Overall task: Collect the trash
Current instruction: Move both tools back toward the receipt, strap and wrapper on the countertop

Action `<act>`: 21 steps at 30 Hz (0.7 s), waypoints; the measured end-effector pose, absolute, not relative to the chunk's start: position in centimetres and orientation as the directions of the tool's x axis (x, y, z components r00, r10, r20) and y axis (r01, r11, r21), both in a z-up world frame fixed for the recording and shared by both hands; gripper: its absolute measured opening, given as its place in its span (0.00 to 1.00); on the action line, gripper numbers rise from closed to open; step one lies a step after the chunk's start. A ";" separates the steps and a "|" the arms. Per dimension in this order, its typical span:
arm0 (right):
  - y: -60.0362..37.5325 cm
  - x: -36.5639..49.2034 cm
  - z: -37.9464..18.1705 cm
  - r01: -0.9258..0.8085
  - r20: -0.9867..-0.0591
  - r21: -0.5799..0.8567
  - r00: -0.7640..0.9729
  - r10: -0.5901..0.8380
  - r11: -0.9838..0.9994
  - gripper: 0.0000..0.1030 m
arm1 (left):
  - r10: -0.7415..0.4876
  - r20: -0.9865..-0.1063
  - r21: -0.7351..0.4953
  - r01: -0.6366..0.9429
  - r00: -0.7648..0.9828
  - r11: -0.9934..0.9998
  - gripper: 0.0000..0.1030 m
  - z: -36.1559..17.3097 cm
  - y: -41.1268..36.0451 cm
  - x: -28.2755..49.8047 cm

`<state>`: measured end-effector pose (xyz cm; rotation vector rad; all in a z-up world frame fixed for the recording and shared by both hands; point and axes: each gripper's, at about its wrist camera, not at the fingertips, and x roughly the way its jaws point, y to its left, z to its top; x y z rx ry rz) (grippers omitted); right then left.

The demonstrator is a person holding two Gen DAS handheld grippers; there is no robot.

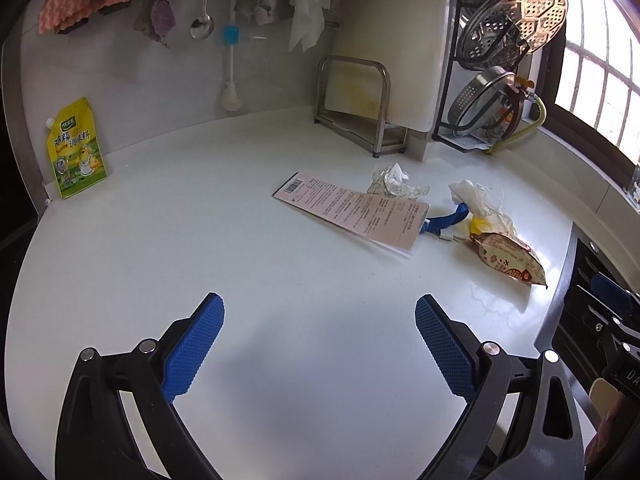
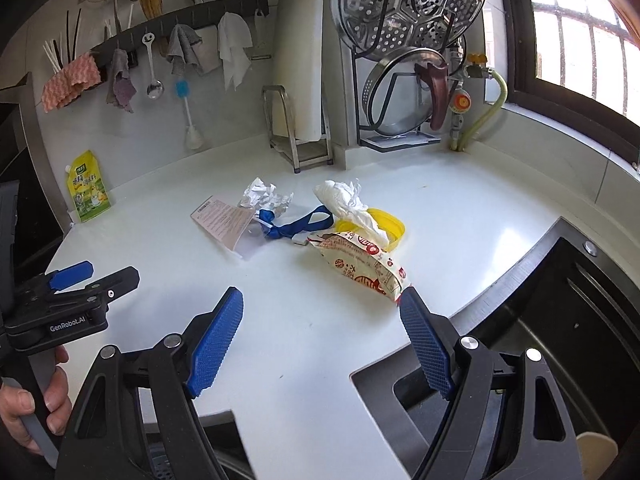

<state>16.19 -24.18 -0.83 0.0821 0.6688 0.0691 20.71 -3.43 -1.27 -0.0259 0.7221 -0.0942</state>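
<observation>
White surface [image 1: 200, 240] across the middle of both views, trash in a loose cluster on it. Left gripper [image 1: 320, 344] low in the left wrist frame, jaws wide, nothing between them, only bare surface beneath. Right gripper [image 2: 320, 336] low in the right wrist frame, jaws wide and empty, right fingertip just beside the lower corner of the snack wrapper [image 2: 364, 268]. Pink printed card [image 1: 352, 212] at centre of the left view, flat, barcode end toward upper left. Crumpled paper [image 1: 394, 184] just behind the card's right end. Blue strap [image 2: 296, 224] between card and wrapper, touching the card's edge. White crumpled plastic [image 2: 348, 200] over a yellow lid [image 2: 390, 224], both touching the wrapper's upper end. Yellow seasoning pouch [image 1: 76, 148] upright against the wall at far left, well apart from the trash. Sink [image 2: 540, 320] at lower right of the right view. A hand [image 2: 28, 408] at lower left of the right view, on the other gripper's handle.
</observation>
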 end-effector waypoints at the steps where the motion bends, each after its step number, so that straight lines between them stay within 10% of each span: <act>1: -24.5 17.0 -1.0 -0.036 -0.626 0.098 0.775 0.090 0.994 0.75 | -0.094 -0.660 -0.058 0.074 0.745 0.996 0.92 -1.3 -3.6 21.2; 21: -27.0 26.8 -5.4 0.003 -0.739 0.118 0.668 0.086 0.993 0.74 | -0.033 -0.724 -0.030 0.017 0.689 0.999 0.92 -3.7 -5.6 26.2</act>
